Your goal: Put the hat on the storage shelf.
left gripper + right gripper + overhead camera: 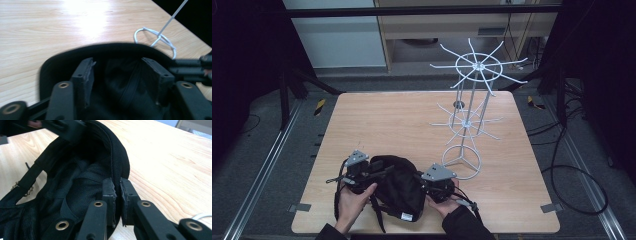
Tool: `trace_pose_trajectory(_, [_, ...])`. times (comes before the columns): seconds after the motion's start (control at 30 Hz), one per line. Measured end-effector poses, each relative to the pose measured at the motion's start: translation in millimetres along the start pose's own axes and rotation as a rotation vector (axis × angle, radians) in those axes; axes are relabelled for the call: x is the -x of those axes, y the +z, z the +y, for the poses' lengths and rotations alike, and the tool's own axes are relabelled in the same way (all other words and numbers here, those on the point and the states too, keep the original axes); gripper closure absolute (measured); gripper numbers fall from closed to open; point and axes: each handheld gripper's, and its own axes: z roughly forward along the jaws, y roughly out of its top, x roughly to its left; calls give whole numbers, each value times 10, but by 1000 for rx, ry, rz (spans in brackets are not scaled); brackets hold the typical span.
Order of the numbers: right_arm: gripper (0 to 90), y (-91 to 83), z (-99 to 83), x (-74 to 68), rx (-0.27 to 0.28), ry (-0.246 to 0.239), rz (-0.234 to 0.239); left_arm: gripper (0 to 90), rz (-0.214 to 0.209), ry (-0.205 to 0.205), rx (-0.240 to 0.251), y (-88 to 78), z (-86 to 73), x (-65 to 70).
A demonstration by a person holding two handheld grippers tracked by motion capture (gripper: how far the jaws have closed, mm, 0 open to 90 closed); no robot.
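Black cap (396, 187) lying upside down on the wooden table (412, 120) near its front edge, between the two grippers. Right gripper (118, 187) almost closed, pinching the thin rim of the cap between its pads. Left gripper (117, 72) wide open, the jaws standing over the dark inside of the cap, holding nothing. Small white label (406, 216) at the near edge of the cap, the writing too small to read. Inside of the cap very dark, the seams hard to see. White wire stand (469, 100) beyond the right gripper, well apart. Forearms cut off at the bottom edge.
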Motion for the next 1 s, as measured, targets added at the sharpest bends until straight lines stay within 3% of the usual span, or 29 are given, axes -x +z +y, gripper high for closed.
trace_pose_trajectory(0.33, [840,28,-12,-72,5,-33,64,307,-19,-27,4,134,6,89])
trace_pose_trajectory(0.5, [840,37,-17,-100,-3,-50,101,288,-32,-64,20,161,26,107])
trace_pose_trajectory(0.73, [839,54,-1,-185,10,-84,163,294,9,-49,2,237,34,152])
trace_pose_trajectory(0.83, [838,56,0,-200,8,-89,173,391,20,-64,-5,246,38,133])
trace_pose_trajectory(0.87, [838,56,0,-198,6,-89,174,391,15,-78,-10,244,41,115])
trace_pose_trajectory(0.9, [836,57,-1,-189,1,-81,179,456,-6,-97,-23,246,42,94])
trace_pose_trajectory(1.0, [834,70,-1,-193,-4,-75,177,540,-21,-105,-36,257,33,97])
